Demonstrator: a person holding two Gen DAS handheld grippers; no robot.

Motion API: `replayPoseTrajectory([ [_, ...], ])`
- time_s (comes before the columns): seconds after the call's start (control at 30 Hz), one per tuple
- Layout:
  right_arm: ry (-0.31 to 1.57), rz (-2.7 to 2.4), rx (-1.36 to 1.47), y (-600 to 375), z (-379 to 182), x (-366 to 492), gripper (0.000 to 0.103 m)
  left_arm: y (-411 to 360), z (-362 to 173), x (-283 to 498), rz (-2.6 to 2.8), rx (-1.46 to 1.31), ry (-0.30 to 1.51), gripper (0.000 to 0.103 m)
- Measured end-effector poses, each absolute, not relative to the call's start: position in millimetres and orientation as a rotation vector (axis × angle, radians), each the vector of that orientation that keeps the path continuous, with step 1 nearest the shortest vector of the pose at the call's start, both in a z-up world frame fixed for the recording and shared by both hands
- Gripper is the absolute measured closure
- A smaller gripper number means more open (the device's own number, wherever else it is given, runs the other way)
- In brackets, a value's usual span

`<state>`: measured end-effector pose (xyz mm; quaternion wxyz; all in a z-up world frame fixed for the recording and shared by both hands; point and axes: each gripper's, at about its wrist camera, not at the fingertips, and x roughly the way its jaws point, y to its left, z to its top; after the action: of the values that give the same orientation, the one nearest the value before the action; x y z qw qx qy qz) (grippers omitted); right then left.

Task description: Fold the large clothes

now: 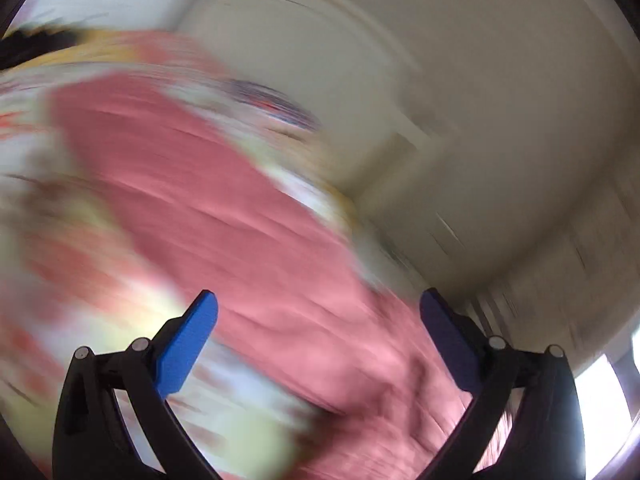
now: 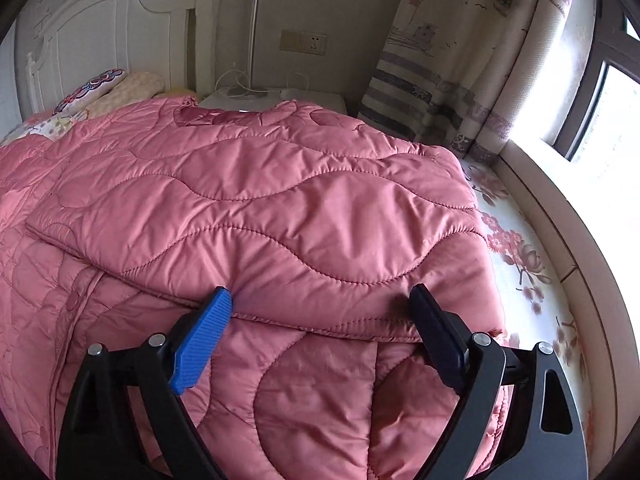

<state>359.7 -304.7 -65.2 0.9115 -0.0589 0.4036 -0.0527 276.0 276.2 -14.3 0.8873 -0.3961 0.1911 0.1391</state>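
Observation:
A pink quilted comforter (image 2: 256, 200) lies on the bed with one layer folded over another; the folded edge runs across just in front of my right gripper (image 2: 320, 296). That gripper stands open above this edge, its blue pads wide apart and nothing pinched between them. In the left wrist view everything is smeared by motion blur. The pink comforter (image 1: 224, 216) shows as a broad streak beneath my left gripper (image 1: 318, 300), whose blue pads stand wide apart and hold nothing.
A white headboard (image 2: 100, 28) and pillows (image 2: 112, 88) are at the far end of the bed. A white nightstand (image 2: 276, 98) with a lamp and cables stands beside it. A patterned curtain (image 2: 460, 60) and window are on the right. Floral sheet (image 2: 516, 252) shows along the bed's right side.

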Motion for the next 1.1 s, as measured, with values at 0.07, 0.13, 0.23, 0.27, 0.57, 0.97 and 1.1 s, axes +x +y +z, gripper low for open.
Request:
replayPoseTrajectory([
  [0.07,0.83,-0.106,-0.119,-304.4,-64.7,360.3,0.017,330.0,-24.1,263.2,0.459,-0.9,0.4,0.004],
  [0.13,0.827,-0.097,-0.103,-302.7,-62.7,354.0,0.017,368.8,-34.6,257.7,0.514,-0.982,0.388,0.004],
  [0.23,0.83,-0.088,-0.081,-304.0,-62.6,353.0,0.017,404.2,-37.6,270.0,0.481,-1.007,0.382,0.005],
  [0.27,0.83,-0.087,-0.079,-304.0,-62.0,352.8,0.017,410.9,-35.8,281.8,0.458,-0.99,0.398,0.005],
  [0.57,0.626,-0.073,0.108,-329.3,-38.3,325.9,0.017,314.7,39.8,328.3,0.256,-0.893,0.311,0.096],
  [0.97,0.343,-0.125,0.376,-385.8,-21.3,292.4,0.017,-84.5,55.1,377.3,-0.413,-0.138,0.499,0.068],
  [1.1,0.375,-0.159,0.478,-407.8,-29.5,296.0,0.017,-118.5,-6.4,386.5,-0.532,-0.126,0.718,0.041],
])
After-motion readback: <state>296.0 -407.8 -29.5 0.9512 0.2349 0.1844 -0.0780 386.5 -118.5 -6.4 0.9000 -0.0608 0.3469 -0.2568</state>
